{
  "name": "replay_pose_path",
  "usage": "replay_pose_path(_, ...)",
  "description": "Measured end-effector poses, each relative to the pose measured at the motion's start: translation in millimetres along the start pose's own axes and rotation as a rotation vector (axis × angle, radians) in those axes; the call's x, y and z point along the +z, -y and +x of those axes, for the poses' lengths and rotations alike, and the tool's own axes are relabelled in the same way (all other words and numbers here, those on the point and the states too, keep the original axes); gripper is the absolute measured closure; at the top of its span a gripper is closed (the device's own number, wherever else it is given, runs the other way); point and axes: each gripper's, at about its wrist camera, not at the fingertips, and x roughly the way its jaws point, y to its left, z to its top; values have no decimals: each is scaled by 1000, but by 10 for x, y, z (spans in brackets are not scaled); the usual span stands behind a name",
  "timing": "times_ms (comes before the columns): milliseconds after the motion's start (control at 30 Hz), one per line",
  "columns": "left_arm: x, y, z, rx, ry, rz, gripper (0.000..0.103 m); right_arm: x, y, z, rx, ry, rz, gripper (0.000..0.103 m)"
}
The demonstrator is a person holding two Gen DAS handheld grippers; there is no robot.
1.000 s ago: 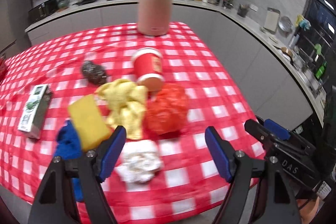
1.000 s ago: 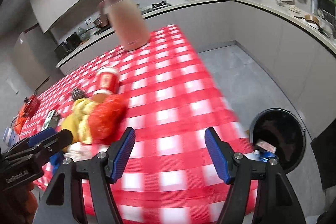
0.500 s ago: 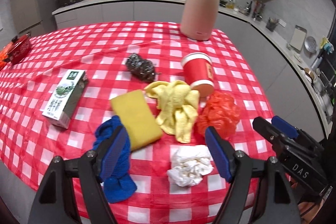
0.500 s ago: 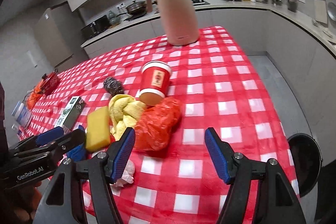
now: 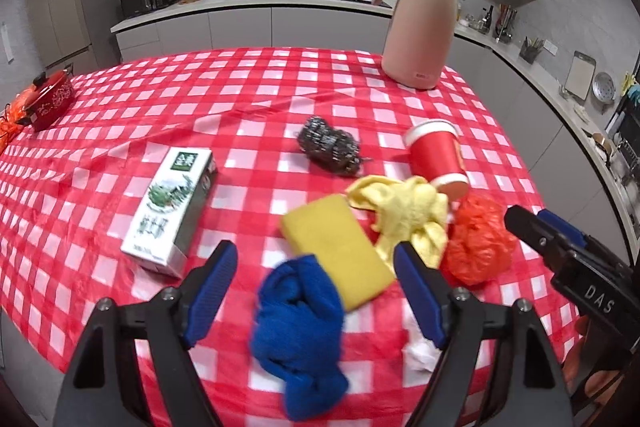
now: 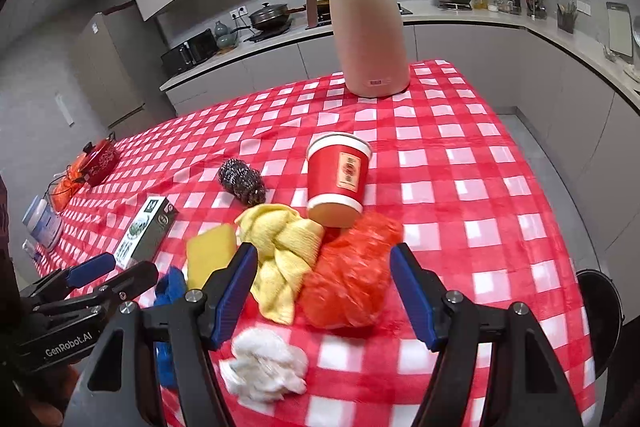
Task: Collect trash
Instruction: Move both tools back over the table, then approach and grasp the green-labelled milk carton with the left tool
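On the red checked table lie a crumpled orange plastic bag (image 6: 352, 279), a white paper wad (image 6: 264, 371), a tipped red paper cup (image 6: 340, 183), a milk carton (image 5: 172, 211), a yellow cloth (image 6: 280, 247), a yellow sponge (image 5: 336, 247), a blue cloth (image 5: 300, 331) and a steel scourer (image 5: 328, 147). My left gripper (image 5: 316, 291) is open and empty above the blue cloth. My right gripper (image 6: 324, 291) is open and empty, just above the orange bag. The paper wad in the left wrist view (image 5: 420, 353) is partly hidden by a finger.
A tall pink thermos jug (image 6: 368, 27) stands at the table's far end. A red pot (image 5: 50, 99) sits at the far left edge. A black round bin (image 6: 600, 311) stands on the floor right of the table. Kitchen counters line the back and right.
Both grippers have swung left toward the pile. The left view has shifted from the paper wad to the blue cloth and carton; the right view has moved closer to the orange bag.
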Motion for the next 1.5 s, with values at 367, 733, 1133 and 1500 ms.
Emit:
replay_pose_path(367, 211, -558, 244, 7, -11, -25, 22, 164, -329, 344, -41, -11, 21, 32)
replay_pose_path(733, 233, -885, 419, 42, -33, -17, 22, 160, -600, 598, -34, -37, 11, 32)
replay_pose_path(1133, 227, -1170, 625, 62, -62, -8, 22, 83, -824, 778, -30, -54, 19, 32)
replay_pose_path(1500, 189, -1293, 888, 9, -86, -3, 31, 71, -911, 895, -57, -60, 33, 32)
